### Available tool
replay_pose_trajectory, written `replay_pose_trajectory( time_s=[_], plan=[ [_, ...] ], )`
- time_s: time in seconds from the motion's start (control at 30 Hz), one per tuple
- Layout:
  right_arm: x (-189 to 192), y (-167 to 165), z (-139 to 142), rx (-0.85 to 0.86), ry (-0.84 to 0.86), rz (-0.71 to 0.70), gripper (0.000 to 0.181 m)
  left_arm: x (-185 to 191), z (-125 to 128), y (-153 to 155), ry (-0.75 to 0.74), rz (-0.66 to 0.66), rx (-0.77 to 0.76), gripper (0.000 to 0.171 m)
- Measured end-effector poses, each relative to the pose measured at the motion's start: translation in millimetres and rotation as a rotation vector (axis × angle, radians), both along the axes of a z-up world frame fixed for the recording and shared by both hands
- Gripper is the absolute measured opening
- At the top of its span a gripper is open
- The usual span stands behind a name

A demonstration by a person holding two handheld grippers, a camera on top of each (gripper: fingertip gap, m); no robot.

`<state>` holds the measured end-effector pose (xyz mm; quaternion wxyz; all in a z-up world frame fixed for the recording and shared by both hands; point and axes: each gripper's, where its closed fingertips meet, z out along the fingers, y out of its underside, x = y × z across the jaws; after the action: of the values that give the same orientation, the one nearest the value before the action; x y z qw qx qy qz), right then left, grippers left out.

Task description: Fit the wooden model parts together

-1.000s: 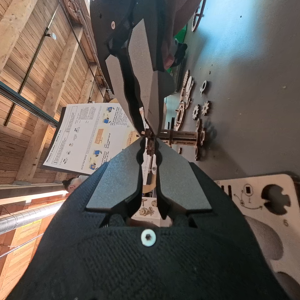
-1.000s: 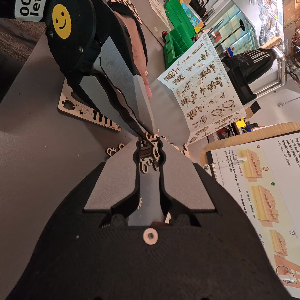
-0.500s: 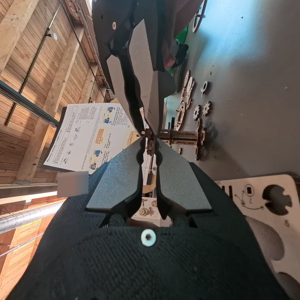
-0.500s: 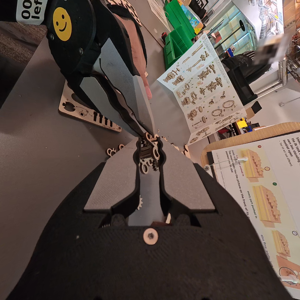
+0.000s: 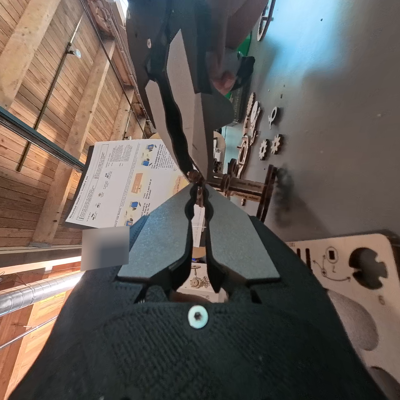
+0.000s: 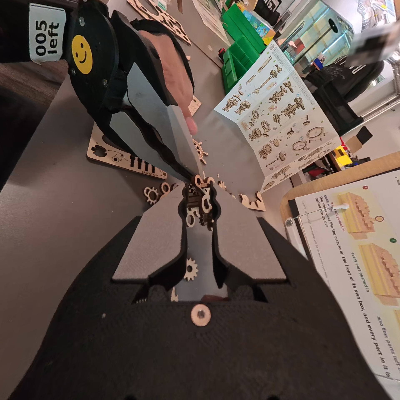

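Note:
My left gripper [image 5: 198, 191] is shut on a small wooden part [image 5: 199, 198], held above the grey table [image 5: 337, 134]. My right gripper [image 6: 199, 188] is shut on the wooden model [image 6: 194, 200], a dark axle with pale gears on it. The two grippers meet tip to tip. In the left wrist view the right gripper [image 5: 194, 173] comes in from above and the model's axle [image 5: 244, 188] runs off to the right. In the right wrist view the left gripper [image 6: 192, 176] comes in from the upper left with a pale ring piece [image 6: 198, 180] against the model's end.
A punched-out wooden sheet [image 5: 346, 270] lies on the table near the left gripper; it also shows in the right wrist view [image 6: 127, 161]. Loose gears [image 5: 268, 147] and a ship's-wheel part [image 6: 200, 149] lie around. A folded instruction booklet [image 6: 279, 121], green bins [image 6: 240, 49] and an instruction board [image 6: 357, 249] stand beyond. My two grippers' fingertips are within a few centimetres of each other.
Both grippers stay shut and tip to tip on the parts. Only a slight shift of the views shows.

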<state>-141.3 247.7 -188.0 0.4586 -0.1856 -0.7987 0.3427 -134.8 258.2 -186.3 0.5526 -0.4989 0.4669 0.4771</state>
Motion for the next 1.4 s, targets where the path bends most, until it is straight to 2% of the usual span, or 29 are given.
replay_pose_trajectory(
  time_s=[0.27, 0.5, 0.6, 0.8, 0.93, 1.1, 1.2, 1.4],
  plan=[
    [1.0, -0.5, -0.7, 0.01, -0.003, 0.0, 0.014, 1.7, -0.7, -1.5, -0.039, -0.019, -0.012, 0.001],
    [0.3, 2.1, 2.4, 0.023, 0.019, -0.019, 0.014, -3.6, 11.3, -8.8, -0.339, -0.102, -0.067, 0.0],
    [0.5, 2.5, 4.6, 0.026, 0.032, -0.023, 0.014, 2.3, 5.9, -10.3, -0.495, -0.168, -0.172, 0.001],
    [0.5, 1.8, 6.1, 0.032, 0.043, -0.025, 0.014, -0.9, 6.8, -7.6, -0.568, -0.16, -0.185, 0.011],
    [-0.8, 1.2, 5.5, 0.054, 0.054, -0.034, 0.014, 5.4, 9.4, -8.6, -0.716, -0.213, -0.253, 0.012],
    [-3.7, 2.2, 6.5, 0.071, 0.07, -0.055, 0.014, -8.6, 22.7, -4.6, -0.907, -0.193, -0.238, 0.015],
    [-6.6, 4.2, 6.7, 0.095, 0.082, -0.079, 0.014, -15.8, 19.3, 0.0, -0.979, -0.156, -0.274, 0.019],
    [-10.1, 4.3, 3.5, 0.153, 0.096, -0.098, 0.014, -7.6, 23.0, -4.0, -1.09, -0.236, -0.343, 0.022]
  ],
)
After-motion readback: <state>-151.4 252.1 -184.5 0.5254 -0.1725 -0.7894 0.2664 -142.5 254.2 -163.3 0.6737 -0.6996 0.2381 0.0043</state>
